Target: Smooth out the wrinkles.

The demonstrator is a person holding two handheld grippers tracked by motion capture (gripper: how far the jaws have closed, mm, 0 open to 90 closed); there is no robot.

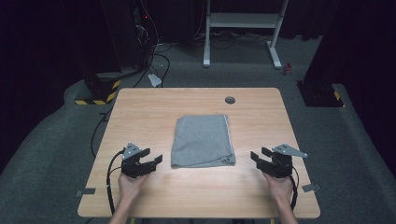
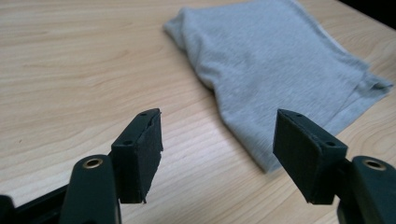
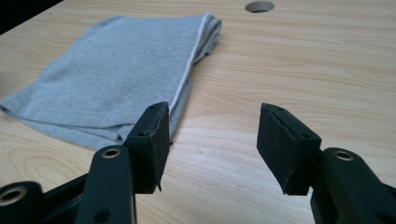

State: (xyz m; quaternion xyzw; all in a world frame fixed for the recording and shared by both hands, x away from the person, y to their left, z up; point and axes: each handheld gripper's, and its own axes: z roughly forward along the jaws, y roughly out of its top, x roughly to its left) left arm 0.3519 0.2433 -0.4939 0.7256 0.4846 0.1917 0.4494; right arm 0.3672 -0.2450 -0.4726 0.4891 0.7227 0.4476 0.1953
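Grey cloth (image 1: 202,140), folded to a rough rectangle, lies flat at the middle of the wooden table (image 1: 140,107). High view: the left gripper (image 1: 152,161) sits off the cloth's near left corner, the right gripper (image 1: 259,156) off its near right corner; both are clear of the fabric, each held in a hand from the near edge. A round hole (image 1: 229,100) sits in the tabletop beyond the cloth.

Left gripper view: jaws spread wide, nothing between them. The cloth (image 2: 280,70) lies ahead and to the right; its near corner shows just past the right-hand jaw, not touching.

Right gripper view: jaws spread, only bare wood in the gap. The cloth (image 3: 116,70) lies ahead and to the left, its white-edged fold running down behind the left-hand jaw; whether the two touch is unclear.
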